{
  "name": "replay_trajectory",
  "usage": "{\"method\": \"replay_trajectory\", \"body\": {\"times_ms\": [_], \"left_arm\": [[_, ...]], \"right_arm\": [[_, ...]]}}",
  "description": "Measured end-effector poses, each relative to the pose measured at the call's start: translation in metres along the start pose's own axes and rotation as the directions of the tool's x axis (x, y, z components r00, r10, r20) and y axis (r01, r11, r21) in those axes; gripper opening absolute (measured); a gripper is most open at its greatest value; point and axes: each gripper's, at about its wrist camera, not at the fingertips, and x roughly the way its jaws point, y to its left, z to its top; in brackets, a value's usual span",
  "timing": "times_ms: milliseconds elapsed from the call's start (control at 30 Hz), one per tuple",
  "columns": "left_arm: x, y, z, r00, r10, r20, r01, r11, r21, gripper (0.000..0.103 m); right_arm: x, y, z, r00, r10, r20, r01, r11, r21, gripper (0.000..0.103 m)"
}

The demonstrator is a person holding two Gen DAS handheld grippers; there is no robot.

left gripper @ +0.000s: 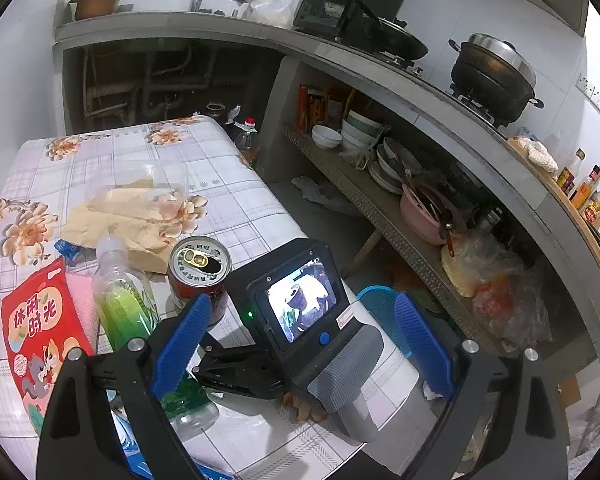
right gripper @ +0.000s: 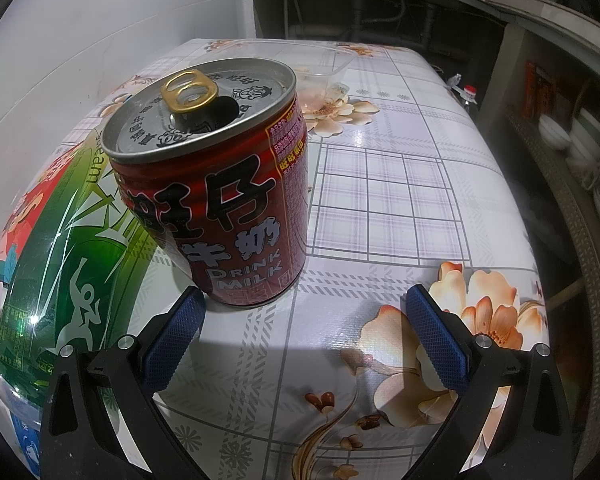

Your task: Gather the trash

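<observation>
An opened red milk can (right gripper: 212, 200) stands upright on the flowered tablecloth (right gripper: 380, 184). My right gripper (right gripper: 306, 332) is open just short of it, and the can sits ahead of the left finger (right gripper: 176, 332). A green plastic bottle (right gripper: 60, 260) lies against the can's left side. In the left wrist view the can (left gripper: 200, 276), the bottle (left gripper: 124, 304), a red snack bag (left gripper: 40, 332) and crumpled brown paper (left gripper: 120, 216) crowd the table's near left. My left gripper (left gripper: 300, 344) is open above the table edge. The right gripper's screen body (left gripper: 300, 312) shows between its fingers.
A clear plastic tub (right gripper: 300, 64) rests further back on the table. A blue basket (left gripper: 380, 300) stands on the floor past the table's right edge. Shelves with bowls (left gripper: 360, 136) and a counter with a black pot (left gripper: 492, 76) run along the right.
</observation>
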Motion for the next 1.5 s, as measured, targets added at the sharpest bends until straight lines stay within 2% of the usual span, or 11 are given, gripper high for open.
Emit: {"method": "replay_trajectory", "body": {"times_ms": [400,800,1200,1433,1500], "left_arm": [[-0.011,0.010,-0.004,1.000,0.003,0.017,-0.003,1.000,-0.014,0.091],[-0.031,0.020,-0.016,0.998,0.037,0.048,-0.035,0.998,-0.047,0.092],[-0.082,0.061,-0.076,0.982,0.170,0.083,-0.162,0.982,-0.096,0.095],[-0.086,0.079,-0.097,0.978,0.191,0.090,-0.178,0.975,-0.136,0.095],[-0.088,0.085,-0.099,0.978,0.184,0.096,-0.167,0.973,-0.160,0.095]], "right_arm": [[0.000,0.000,0.000,1.000,0.001,0.000,-0.001,1.000,0.000,0.096],[0.000,-0.001,0.000,1.000,0.001,0.000,-0.001,1.000,0.000,0.096],[0.000,-0.001,0.000,1.000,0.001,0.000,-0.001,1.000,0.000,0.096],[0.000,-0.002,0.000,1.000,0.001,0.000,-0.001,1.000,-0.001,0.096],[-0.001,0.001,0.004,1.000,0.008,-0.030,-0.008,1.000,-0.014,0.096]]}}
